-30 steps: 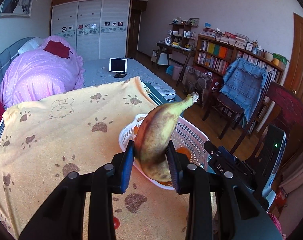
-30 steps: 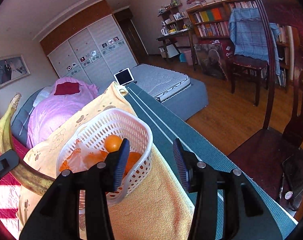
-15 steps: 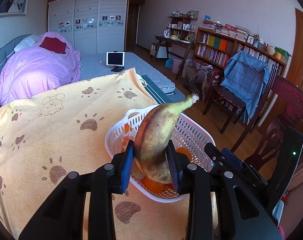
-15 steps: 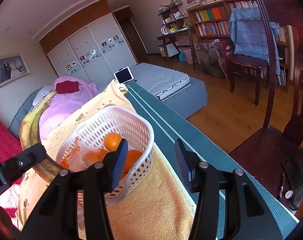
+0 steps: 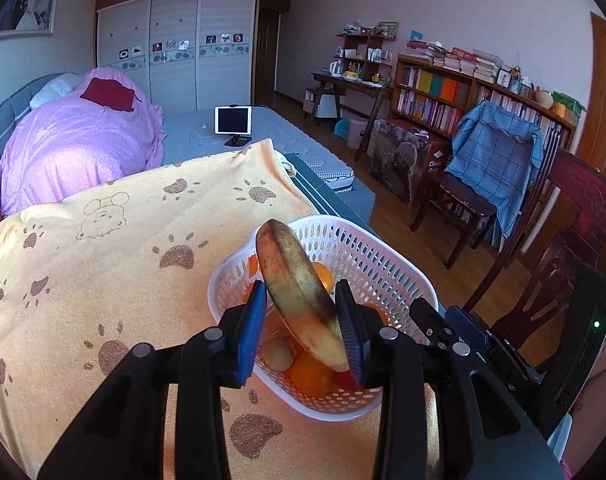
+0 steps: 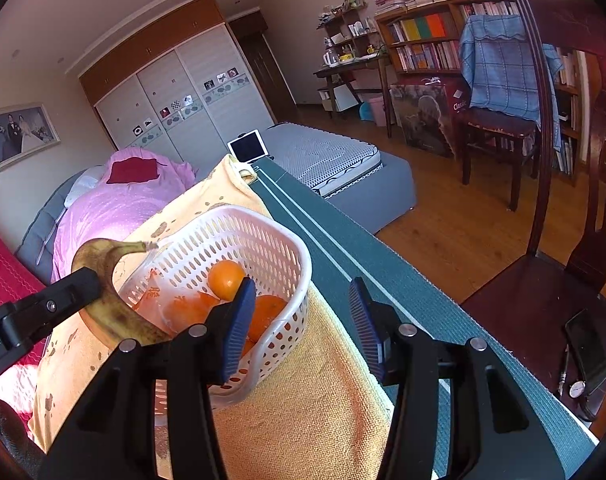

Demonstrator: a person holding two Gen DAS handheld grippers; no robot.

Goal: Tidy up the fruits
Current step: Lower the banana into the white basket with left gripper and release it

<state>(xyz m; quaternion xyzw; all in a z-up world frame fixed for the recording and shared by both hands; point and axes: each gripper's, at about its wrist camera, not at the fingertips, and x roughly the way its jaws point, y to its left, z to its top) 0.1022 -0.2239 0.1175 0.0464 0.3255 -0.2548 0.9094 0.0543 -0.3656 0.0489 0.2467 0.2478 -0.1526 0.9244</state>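
Note:
My left gripper [image 5: 301, 328] is shut on a spotted yellow-brown banana [image 5: 297, 292] and holds it tilted over the white perforated basket [image 5: 383, 268]. The basket holds several oranges [image 5: 311, 374], a small pale round fruit [image 5: 278, 354] and something red. In the right wrist view the same banana [image 6: 111, 300] hangs at the basket's left rim, with the basket [image 6: 271, 240] and oranges [image 6: 225, 280] just ahead. My right gripper [image 6: 301, 320] is open and empty beside the basket's near right corner.
The basket stands on a yellow paw-print towel [image 5: 103, 248] over a green-covered table edge [image 6: 343, 248]. A dark wooden chair [image 6: 563, 280] stands close on the right. A bed with a pink quilt [image 5: 75, 152] lies behind.
My left gripper has moved forward and down with the banana, which now tips over the basket's inside. The right gripper has barely moved.

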